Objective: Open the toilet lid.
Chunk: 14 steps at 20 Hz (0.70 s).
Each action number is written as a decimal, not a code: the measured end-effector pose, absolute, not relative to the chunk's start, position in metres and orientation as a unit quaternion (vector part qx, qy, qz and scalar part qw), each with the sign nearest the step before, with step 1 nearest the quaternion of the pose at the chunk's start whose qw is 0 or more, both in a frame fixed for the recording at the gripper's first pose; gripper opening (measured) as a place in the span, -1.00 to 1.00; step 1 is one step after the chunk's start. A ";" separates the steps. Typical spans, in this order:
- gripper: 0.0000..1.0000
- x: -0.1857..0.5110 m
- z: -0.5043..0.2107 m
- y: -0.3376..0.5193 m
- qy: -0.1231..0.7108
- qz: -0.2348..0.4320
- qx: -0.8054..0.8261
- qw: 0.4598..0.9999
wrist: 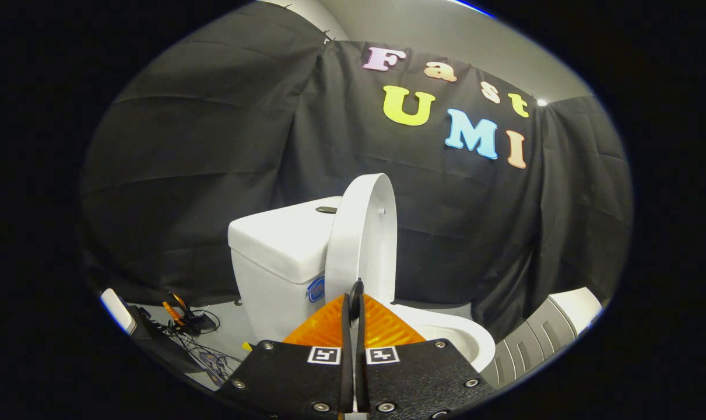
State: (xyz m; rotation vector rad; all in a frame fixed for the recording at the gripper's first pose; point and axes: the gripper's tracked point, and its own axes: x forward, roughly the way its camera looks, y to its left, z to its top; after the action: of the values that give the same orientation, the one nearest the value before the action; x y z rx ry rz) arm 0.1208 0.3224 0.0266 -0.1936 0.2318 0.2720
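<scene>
The white toilet lid [361, 233] stands raised, nearly upright, leaning back toward the white tank [277, 256]. The tank carries a flush button [326, 210] on top. The open seat and bowl rim [457, 335] curve out to the right of the fingers. My gripper [355, 289] points at the lower part of the lid. Its two fingers lie pressed together with only a thin slit between them, and nothing is held. The tips sit in front of the lid's base, and I cannot tell whether they touch it.
Black cloth walls close off the booth behind and beside the toilet. Cables and small orange-handled tools [183, 318] lie on the floor left of the tank, near a white-edged device [116, 309]. A grey ribbed object [533, 341] stands right of the bowl.
</scene>
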 end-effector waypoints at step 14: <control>0.90 0.111 0.062 0.299 0.066 0.178 -0.038 0.981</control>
State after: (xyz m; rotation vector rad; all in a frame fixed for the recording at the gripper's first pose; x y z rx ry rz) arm 0.1108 0.2993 0.0618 -0.0770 0.1332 0.3583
